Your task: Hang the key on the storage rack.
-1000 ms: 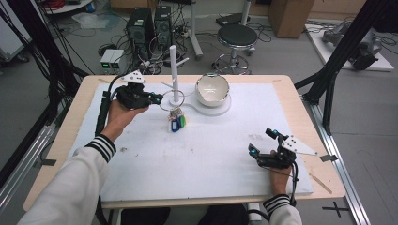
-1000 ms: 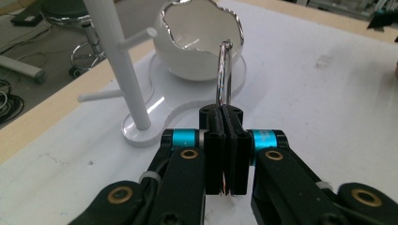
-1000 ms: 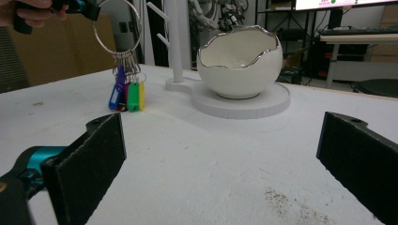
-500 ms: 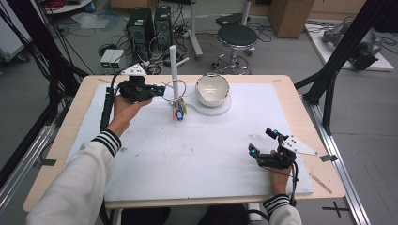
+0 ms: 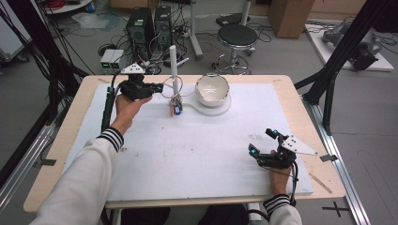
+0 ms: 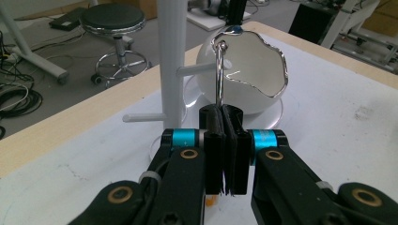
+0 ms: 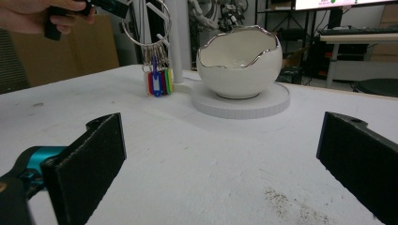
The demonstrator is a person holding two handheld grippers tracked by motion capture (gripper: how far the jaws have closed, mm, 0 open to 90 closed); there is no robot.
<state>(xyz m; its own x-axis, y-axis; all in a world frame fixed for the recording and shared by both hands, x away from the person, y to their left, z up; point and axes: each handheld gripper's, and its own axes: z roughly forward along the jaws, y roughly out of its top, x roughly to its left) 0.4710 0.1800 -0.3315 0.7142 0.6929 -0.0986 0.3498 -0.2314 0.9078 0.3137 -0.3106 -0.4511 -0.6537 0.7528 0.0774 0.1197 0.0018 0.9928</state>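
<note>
Left gripper (image 6: 224, 117) clenched on thin silver key ring (image 6: 218, 75), at table's 11 o'clock, held above surface beside white peg post (image 5: 174, 65). Ring hangs off jaw tips; small coloured plastic key tags (image 7: 157, 80) dangle below it, just above white table mat (image 5: 197, 154). White egg-shaped ceramic bowl with silver jagged rim (image 5: 212, 89) sits on round white base (image 5: 224, 107) at 12 o'clock, right of post. Right gripper (image 5: 265, 143) released, jaws spread wide, resting on mat at 4 o'clock, well apart from ring.
</note>
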